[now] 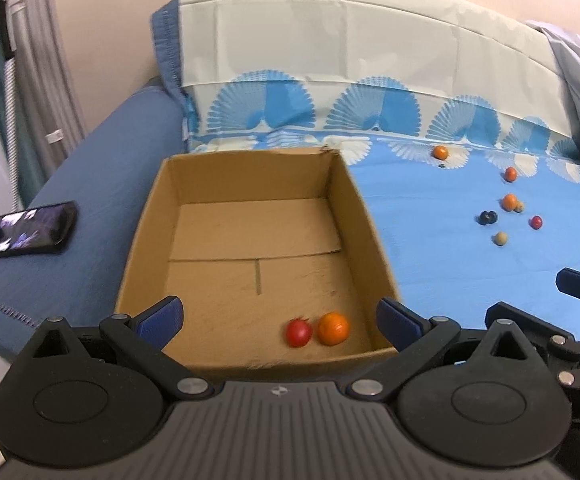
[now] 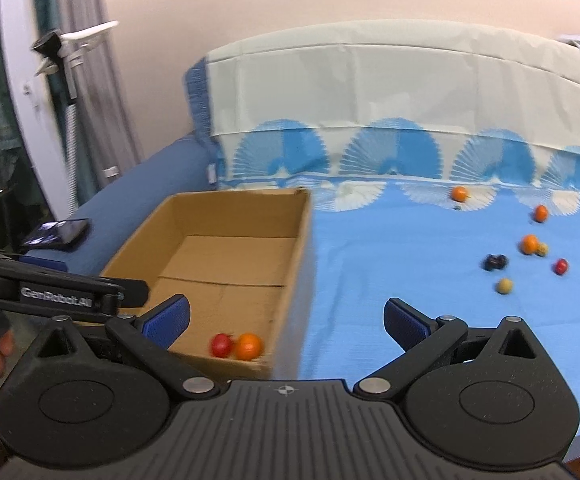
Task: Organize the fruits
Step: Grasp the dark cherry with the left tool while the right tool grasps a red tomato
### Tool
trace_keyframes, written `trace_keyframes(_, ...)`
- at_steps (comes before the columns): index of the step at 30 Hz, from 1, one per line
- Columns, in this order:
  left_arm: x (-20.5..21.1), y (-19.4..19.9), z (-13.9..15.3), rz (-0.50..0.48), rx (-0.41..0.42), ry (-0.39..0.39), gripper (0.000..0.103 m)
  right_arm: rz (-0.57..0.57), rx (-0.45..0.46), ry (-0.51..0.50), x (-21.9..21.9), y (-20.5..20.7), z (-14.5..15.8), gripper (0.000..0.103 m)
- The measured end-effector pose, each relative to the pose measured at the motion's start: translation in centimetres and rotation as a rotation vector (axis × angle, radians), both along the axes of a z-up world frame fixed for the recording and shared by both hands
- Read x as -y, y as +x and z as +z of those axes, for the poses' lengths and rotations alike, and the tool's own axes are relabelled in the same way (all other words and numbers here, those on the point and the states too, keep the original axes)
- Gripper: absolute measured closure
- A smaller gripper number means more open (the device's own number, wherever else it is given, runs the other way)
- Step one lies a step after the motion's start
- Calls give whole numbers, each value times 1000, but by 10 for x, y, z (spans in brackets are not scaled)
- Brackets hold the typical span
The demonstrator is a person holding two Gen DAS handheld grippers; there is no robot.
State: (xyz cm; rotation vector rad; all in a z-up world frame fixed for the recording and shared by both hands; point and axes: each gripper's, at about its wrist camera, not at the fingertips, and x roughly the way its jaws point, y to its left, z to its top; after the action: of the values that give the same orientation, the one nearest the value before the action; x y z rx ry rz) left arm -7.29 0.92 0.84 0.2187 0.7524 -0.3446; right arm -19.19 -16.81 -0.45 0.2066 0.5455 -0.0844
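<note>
Hovering over the near edge of a cardboard box [image 1: 250,240], the left claw [image 1: 280,320] stands wide apart with nothing between its blue pads [image 1: 162,316]. Just ahead of it, inside the box against the near wall, a red fruit [image 1: 299,332] and an orange fruit [image 1: 333,328] sit touching each other. Ahead and to its right, well apart from the box, more fruit lies scattered on a light blue bedsheet [image 1: 430,248]: three orange pieces, the farthest [image 1: 441,152] near the sheet's fan-patterned border, another [image 1: 510,174] closer, and a third [image 1: 510,201] touching a small pale one; a dark fruit [image 1: 488,217], a red one [image 1: 536,222] and a tan one [image 1: 500,238] lie nearest. Off to its left, a phone [image 1: 32,229] rests on a darker blue cover [image 1: 90,200]. The right claw [image 2: 286,322] is likewise spread wide and empty, held above the sheet just right of the box [image 2: 226,256], whose two fruits appear ahead and to its left, blurred. The scattered fruit lies ahead and to its right. A patterned pillow [image 2: 370,92] leans against the wall beyond both claws.
</note>
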Motion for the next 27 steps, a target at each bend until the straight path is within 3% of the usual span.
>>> trace_keyframes(8,65,21,-9,-81,-28,3,0,-166,-14,3,69,-1,-13,1)
trace_keyframes(16,146,57,-33,-151,-64,-13,0,-369,-42,-59,160,-3,-37,1)
trace_keyframes(22,241,92,-68,-257,-85,-5,0,-524,-94,-79,250,-1,-73,1)
trace_keyframes(27,336,127,-115,-376,-117,2,0,-599,-119,-53,327,28,-112,1)
